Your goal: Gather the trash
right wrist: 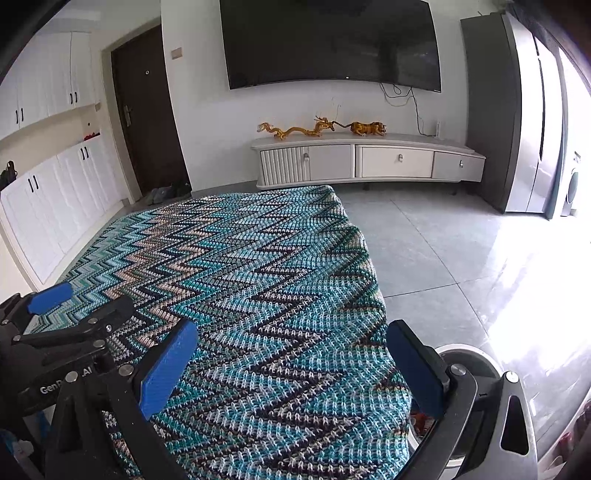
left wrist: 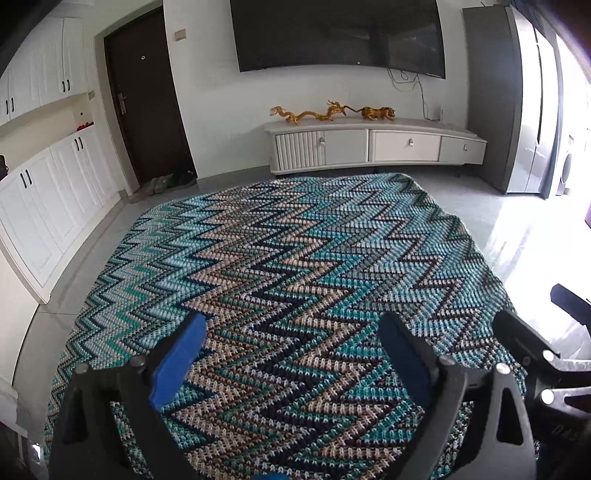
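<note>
Step in hand, as judged: between pickups or at the close of collecting — no trash item visible on the zigzag-knit cloth [left wrist: 295, 280] covering the desk, in either wrist view. Left gripper [left wrist: 291, 354]: blue fingers [left wrist: 177, 358] spread wide, nothing between them, only bare cloth beneath. Right gripper [right wrist: 295, 369]: blue fingers [right wrist: 168, 373] likewise wide apart, holding nothing, poised over the desk's right-hand edge. Left gripper also seen in the right wrist view at 9 o'clock [right wrist: 79, 301], just beside the right one. White round bin [right wrist: 476, 360]: on the floor at 4 o'clock in the right wrist view, close under the desk edge, partly hidden by the right-hand finger; red scraps [right wrist: 419, 419] glimpsed below the cloth's edge at 5 o'clock, possibly collected trash inside the bin — cannot tell for certain. Trash relative to fingers: none within reach of either pair, none touching, none between; only candidate lies below and to the right of the right gripper, in or at the bin. Next move, as judged: scan of the desk's near corners and the grey tiled floor [right wrist: 443, 251] for remaining litter, then descent with fingers kept apart around any piece found; failing that, task likely near complete. Background, untouched: wall-mounted television [left wrist: 336, 33] at 12 o'clock, low cabinet [left wrist: 373, 146] with gold figurines [left wrist: 328, 112], dark door [left wrist: 144, 92] at 10 o'clock.
</note>
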`<move>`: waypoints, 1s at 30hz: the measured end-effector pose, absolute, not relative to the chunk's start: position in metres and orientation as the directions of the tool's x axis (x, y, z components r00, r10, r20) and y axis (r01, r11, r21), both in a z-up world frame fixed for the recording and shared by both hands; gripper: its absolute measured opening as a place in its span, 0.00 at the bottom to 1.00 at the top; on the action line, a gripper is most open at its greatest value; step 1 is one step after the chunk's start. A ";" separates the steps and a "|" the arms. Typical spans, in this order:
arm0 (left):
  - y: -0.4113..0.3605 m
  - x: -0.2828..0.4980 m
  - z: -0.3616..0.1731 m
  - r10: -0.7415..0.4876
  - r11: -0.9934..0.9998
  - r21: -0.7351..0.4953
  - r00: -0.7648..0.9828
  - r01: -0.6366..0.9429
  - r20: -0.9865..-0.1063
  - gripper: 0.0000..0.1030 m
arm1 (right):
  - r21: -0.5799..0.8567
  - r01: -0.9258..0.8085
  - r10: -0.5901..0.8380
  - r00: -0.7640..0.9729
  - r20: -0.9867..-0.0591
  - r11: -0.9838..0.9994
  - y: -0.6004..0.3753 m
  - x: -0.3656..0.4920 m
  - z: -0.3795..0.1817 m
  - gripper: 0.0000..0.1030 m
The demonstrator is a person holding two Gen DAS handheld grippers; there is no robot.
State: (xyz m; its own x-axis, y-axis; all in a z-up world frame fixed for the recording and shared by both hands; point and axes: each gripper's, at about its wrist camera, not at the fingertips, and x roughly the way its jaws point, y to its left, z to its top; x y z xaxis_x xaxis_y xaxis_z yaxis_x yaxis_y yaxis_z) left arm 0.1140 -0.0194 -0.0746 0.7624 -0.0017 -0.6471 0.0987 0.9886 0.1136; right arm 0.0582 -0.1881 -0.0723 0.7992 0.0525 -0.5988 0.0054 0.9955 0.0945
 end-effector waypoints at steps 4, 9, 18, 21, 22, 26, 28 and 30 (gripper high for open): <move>-0.018 0.105 -0.067 0.004 0.989 0.115 0.781 0.088 -0.624 0.99 | 0.092 0.010 0.047 0.806 -0.590 0.996 -0.189 0.051 -0.068 1.00; -0.019 0.095 -0.060 0.040 0.988 0.144 0.801 0.058 -0.597 0.99 | 0.091 0.026 0.031 0.821 -0.571 0.996 -0.192 0.040 -0.060 1.00; -0.024 0.080 -0.052 0.076 0.982 0.187 0.821 0.038 -0.566 0.99 | 0.094 0.059 0.000 0.846 -0.534 0.994 -0.200 0.021 -0.050 1.00; -0.028 0.076 -0.050 0.075 0.979 0.197 0.824 0.045 -0.562 0.99 | 0.090 0.065 -0.008 0.851 -0.525 0.994 -0.202 0.016 -0.048 1.00; -0.029 0.075 -0.050 0.073 0.979 0.198 0.825 0.048 -0.561 0.99 | 0.089 0.066 -0.009 0.852 -0.524 0.994 -0.203 0.015 -0.048 1.00; -0.035 0.071 -0.046 0.064 0.979 0.197 0.826 0.058 -0.560 0.99 | 0.087 0.077 -0.020 0.855 -0.518 0.993 -0.207 0.009 -0.047 1.00; -0.037 0.069 -0.045 0.061 0.978 0.197 0.826 0.062 -0.561 0.99 | 0.089 0.083 -0.025 0.856 -0.516 0.993 -0.209 0.006 -0.047 1.00; -0.040 0.066 -0.044 0.057 0.978 0.197 0.824 0.067 -0.564 0.99 | 0.091 0.088 -0.029 0.857 -0.514 0.992 -0.211 0.004 -0.047 1.00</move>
